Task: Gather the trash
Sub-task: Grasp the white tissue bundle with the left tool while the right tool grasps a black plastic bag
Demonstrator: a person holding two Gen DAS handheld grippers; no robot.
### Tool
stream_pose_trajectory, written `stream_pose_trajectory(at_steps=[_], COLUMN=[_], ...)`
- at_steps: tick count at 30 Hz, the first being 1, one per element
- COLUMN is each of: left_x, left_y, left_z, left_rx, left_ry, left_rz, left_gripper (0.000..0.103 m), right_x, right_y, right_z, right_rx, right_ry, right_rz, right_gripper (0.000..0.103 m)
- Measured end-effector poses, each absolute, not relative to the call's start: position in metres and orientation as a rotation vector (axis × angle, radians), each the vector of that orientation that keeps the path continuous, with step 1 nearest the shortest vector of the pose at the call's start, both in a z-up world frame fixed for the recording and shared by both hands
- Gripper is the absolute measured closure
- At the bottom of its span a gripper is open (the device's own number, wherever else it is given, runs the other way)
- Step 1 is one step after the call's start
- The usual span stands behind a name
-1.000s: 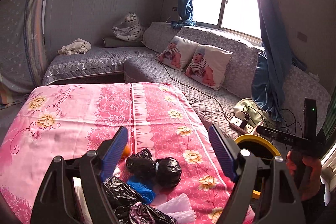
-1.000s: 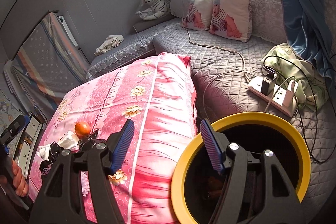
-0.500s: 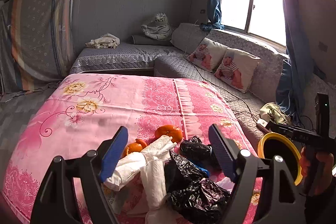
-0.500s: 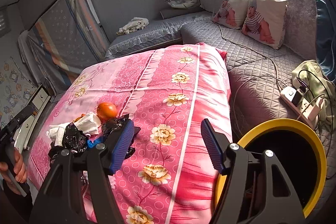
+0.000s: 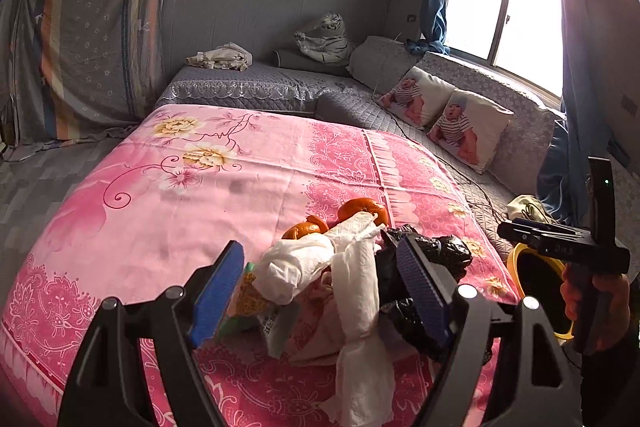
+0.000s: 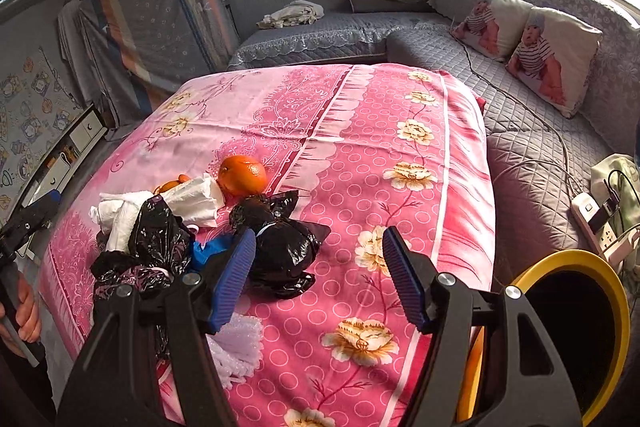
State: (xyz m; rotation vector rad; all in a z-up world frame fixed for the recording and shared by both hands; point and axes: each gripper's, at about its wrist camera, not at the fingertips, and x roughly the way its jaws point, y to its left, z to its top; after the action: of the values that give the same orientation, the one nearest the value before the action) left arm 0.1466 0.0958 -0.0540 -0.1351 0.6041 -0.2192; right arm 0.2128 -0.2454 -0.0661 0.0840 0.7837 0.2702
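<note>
Lying crumpled: black bags [image 6: 280, 251], tissue [image 5: 356, 279]

My left tongs [image 5: 320, 291] cover the near part of the trash pile [image 5: 352, 283]; the printed wrapper [image 5: 276, 323] under the white tissue [image 5: 308, 259] carries text too small to read. Right of my right tongs [image 6: 320, 275], the yellow bin [image 6: 616, 291] is cut by the frame edge, its dark interior unreadable. My hand [image 6: 24, 311] shows only partly at left.
</note>
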Motion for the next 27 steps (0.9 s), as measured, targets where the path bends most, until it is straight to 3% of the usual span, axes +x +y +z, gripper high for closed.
stream_pose_trajectory(at_steps=[12,27], left_x=[0.11,0.12], left_y=[0.088,0.062], left_z=[-0.088,-0.127], left_rx=[-0.134,-0.115], left_ry=[0.683,0.798], left_rz=[-0.295,-0.342], left_gripper=[0.027,0.027], right_x=[0.229,0.259], right_y=[-0.21,-0.181], right_z=[-0.084,-0.115], right_rx=[-0.006,-0.131], right_ry=[0.849,0.93], right_rz=[0.297,0.324], right_gripper=[0.04,0.04])
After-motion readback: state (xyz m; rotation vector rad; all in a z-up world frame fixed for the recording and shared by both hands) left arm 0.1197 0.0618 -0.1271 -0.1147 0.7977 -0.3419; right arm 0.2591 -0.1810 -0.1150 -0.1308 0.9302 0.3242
